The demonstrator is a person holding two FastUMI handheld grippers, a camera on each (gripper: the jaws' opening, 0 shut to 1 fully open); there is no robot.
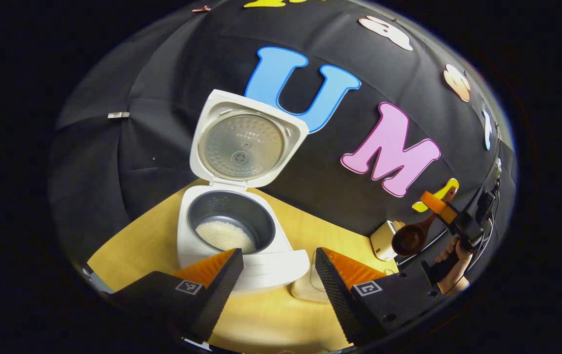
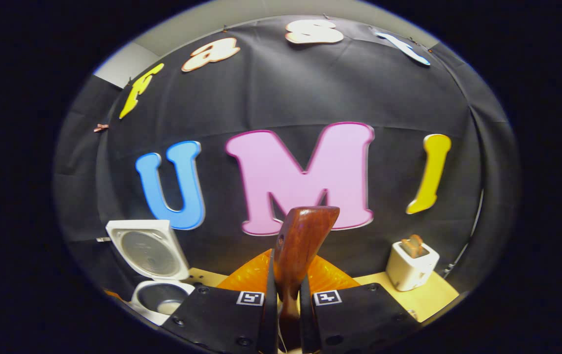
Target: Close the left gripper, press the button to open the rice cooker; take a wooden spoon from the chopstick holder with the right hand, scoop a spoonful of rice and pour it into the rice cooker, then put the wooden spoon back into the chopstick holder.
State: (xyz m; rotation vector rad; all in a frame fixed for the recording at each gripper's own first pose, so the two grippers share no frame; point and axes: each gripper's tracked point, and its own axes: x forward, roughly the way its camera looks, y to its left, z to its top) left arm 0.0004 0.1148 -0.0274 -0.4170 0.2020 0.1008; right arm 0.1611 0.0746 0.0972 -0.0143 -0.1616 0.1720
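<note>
On the table the rice cooker stands with its lid swung fully up and a layer of white rice in the inner pot, so the button press looks done. Left hand-held gripper hovers just in front of the cooker, fingers wide apart, holding nothing. Right hand-held gripper is clamped on the handle of the wooden spoon; in the left gripper view the spoon is raised well to the cooker's right with its bowl looking empty, near a white toaster. Judgement: the pour is probably finished and the return step is in hand, though a first scoop cannot be ruled out. Chopstick holder not identified with certainty. Next move needs the spoon turned upright and lowered cleanly into the holder before release.
</note>
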